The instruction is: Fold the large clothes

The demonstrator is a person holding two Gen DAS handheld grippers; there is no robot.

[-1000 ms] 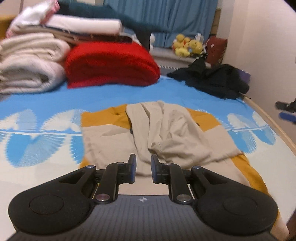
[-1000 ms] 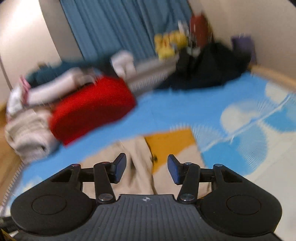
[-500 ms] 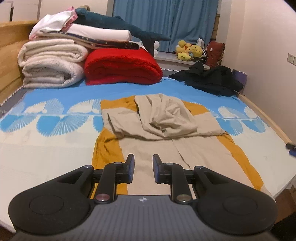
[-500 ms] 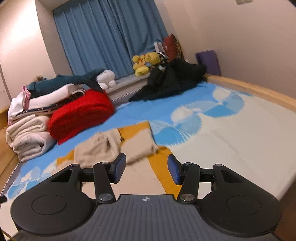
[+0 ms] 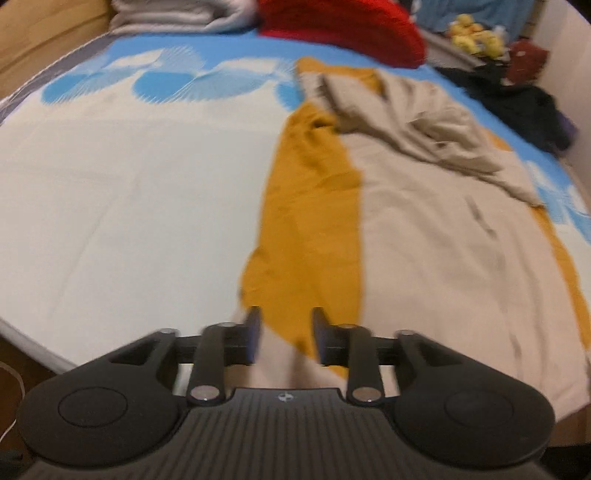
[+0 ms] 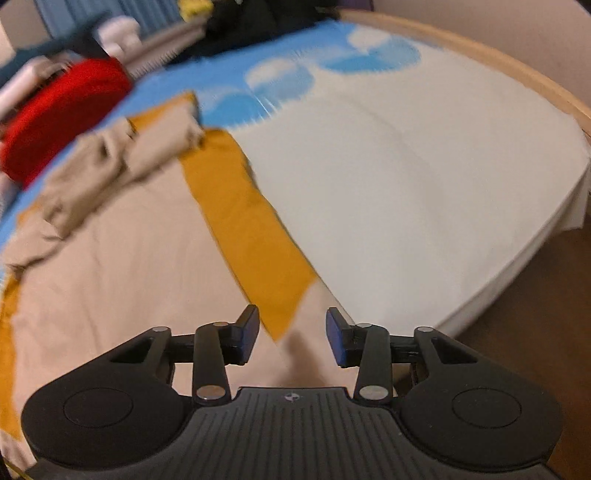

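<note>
1. On the bed's white and blue sheet [image 5: 129,192], the beige and mustard garment [image 5: 424,236] lies spread lengthwise, its far end bunched into folds; a red blanket [image 5: 343,22] sits beyond it.
2. Over the garment's near left mustard edge, the left gripper [image 5: 284,338] hangs with jaws opening, clasping nothing.
3. Over the near right mustard corner [image 6: 273,295], the right gripper [image 6: 293,338] has jaws apart and closing slightly, with nothing pinched.
</note>
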